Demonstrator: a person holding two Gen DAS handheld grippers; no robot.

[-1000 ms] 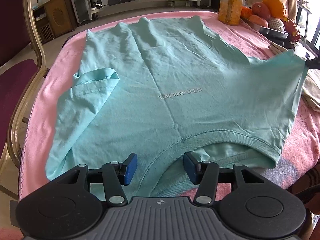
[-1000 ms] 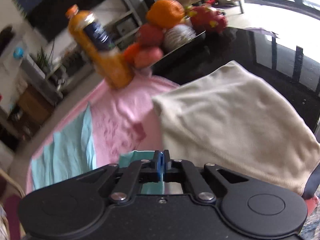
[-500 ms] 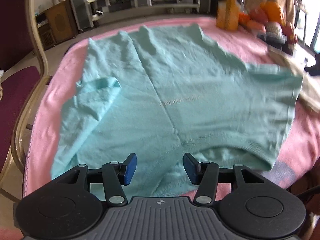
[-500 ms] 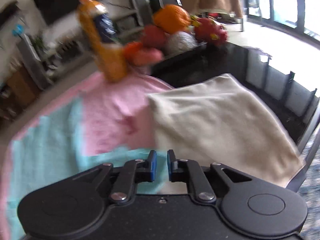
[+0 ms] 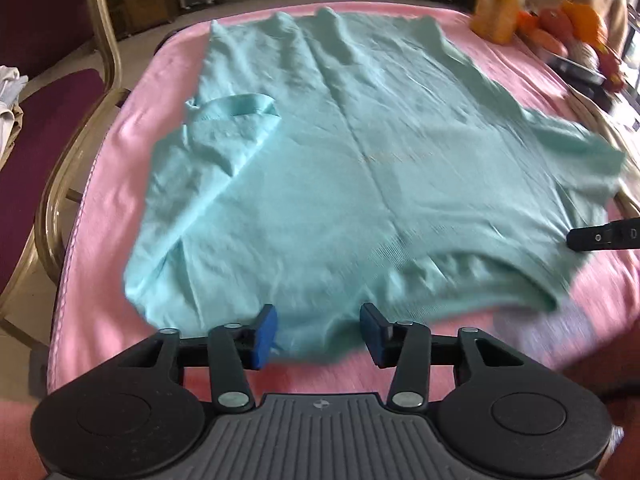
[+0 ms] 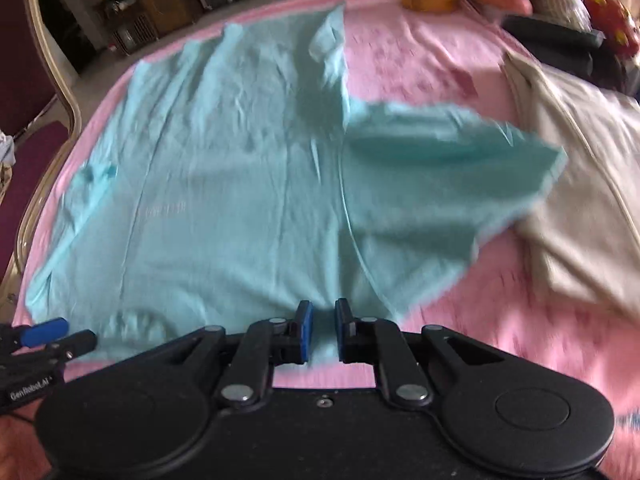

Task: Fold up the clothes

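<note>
Jaws: my left gripper (image 5: 316, 334) closing, still wide, over the shirt (image 5: 360, 168) collar; right gripper (image 6: 319, 330) narrow, empty, ready to pinch the table's (image 5: 108, 216) near edge.

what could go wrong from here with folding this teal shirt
1. The teal shirt lies close to the near edge of the pink cloth. The left gripper has its jaws closing over the hem and might pinch the cloth beneath too.
2. One sleeve lies partly over the beige garment; folding it in could drag that garment along.
3. The other sleeve is already crumpled and doubled back, so a fold now would likely trap wrinkles.
</note>
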